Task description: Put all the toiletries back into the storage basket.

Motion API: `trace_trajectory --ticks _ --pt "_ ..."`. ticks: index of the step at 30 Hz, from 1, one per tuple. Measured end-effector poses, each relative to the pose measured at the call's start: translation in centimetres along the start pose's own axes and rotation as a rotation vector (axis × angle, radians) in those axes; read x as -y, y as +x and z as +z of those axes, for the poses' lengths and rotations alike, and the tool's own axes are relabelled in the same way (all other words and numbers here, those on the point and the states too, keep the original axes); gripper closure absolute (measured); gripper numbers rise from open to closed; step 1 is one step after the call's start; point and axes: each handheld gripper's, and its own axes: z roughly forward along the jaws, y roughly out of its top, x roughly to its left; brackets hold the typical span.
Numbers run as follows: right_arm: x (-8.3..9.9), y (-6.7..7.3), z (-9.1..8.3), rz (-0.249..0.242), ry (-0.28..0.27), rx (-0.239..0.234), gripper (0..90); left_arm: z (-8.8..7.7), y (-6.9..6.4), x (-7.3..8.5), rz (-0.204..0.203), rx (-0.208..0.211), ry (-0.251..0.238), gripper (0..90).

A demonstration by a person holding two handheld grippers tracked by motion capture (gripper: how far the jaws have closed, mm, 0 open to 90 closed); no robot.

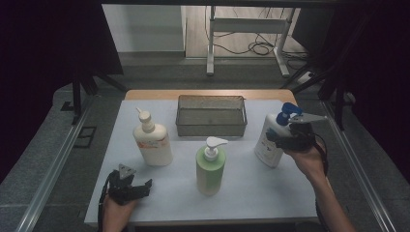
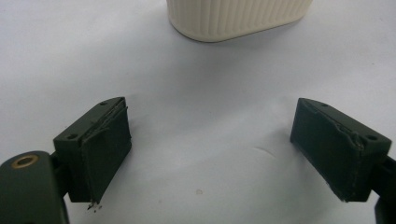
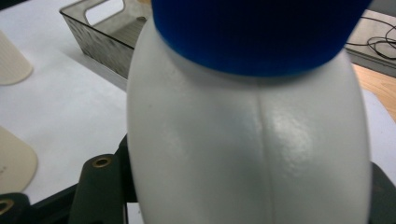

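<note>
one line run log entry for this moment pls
right claw: around white bottle with blue pump | left claw: open, on table near cream bottle | green bottle: upright, centre | mesh basket: empty

White bottle (image 1: pixel 269 143) blue pump, green bottle (image 1: pixel 210 170), cream bottle (image 1: pixel 153 143), grey basket (image 1: pixel 211 128)

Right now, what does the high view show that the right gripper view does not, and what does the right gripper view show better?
The high view alone shows the green bottle, the left gripper and the person's hands. The right gripper view alone shows, close up, the seam down the white bottle and its blue cap. Both show that white bottle, the mesh basket, the cream bottle and the white table cover.
</note>
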Motion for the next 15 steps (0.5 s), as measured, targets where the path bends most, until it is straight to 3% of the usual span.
trace_trajectory --ticks 15 --pt "-2.3 1.2 -1.0 -0.024 -0.016 -0.031 38.2 0.0 0.0 0.0 -0.001 0.0 0.0 11.9"
